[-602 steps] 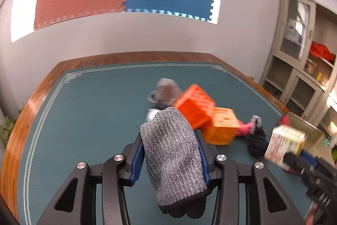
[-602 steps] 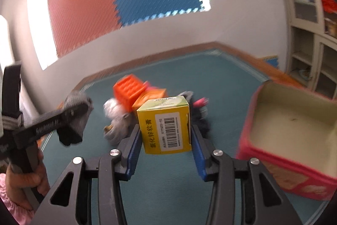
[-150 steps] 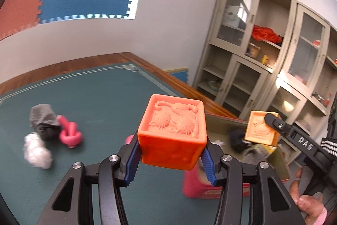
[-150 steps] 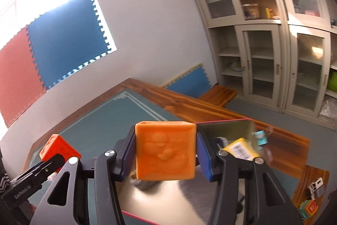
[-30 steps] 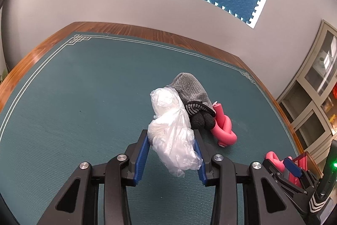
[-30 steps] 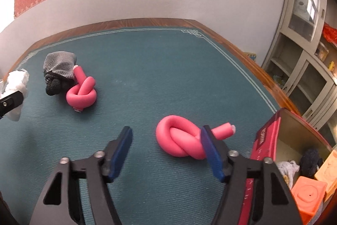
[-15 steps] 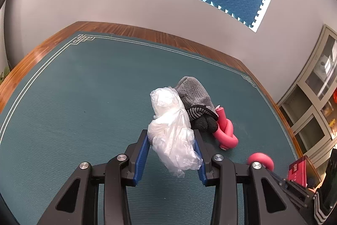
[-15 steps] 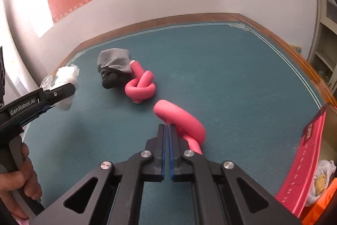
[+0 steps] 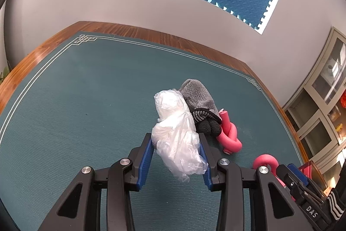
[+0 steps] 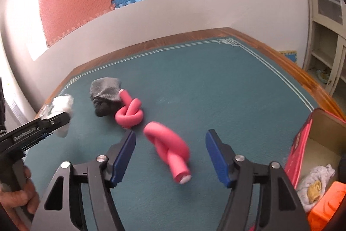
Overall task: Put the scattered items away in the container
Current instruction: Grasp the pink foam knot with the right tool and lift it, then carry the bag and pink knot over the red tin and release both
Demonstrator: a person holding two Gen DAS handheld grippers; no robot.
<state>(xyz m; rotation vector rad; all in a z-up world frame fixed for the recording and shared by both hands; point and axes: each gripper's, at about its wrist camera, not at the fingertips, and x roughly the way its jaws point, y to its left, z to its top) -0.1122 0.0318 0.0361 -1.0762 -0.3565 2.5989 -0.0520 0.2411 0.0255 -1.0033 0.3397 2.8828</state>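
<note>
Swung apart again from the pressed-together stance of half a second back: right gripper [image 10: 170, 144], jaws opening, the nearer pink foam knot [image 10: 167, 148] loose between the fingers [image 10: 124, 151] and touched by neither pad. Slightly blurred and lying on its side, stub end toward the camera; probably knocked or slipped out of a failed pinch, hence the wider spread for a second try.

Largest down. Green-covered worktop [image 9: 86, 101], bare over most of its width, remaining clutter gathered in one patch. Red-walled container [image 10: 300, 144] at the right edge, close enough for short carries, already holding an orange block [image 10: 328, 202] and a pale cloth [image 10: 313, 179]. Left gripper [image 9: 178, 144] clamped on a crumpled clear plastic bag [image 9: 177, 133], lifted off the surface and apparently parked, waiting on the other hand. Grey-and-black glove [image 9: 199, 105] flat on the worktop, touching the second pink foam knot [image 9: 229, 135] just beside it; both yet to collect.
</note>
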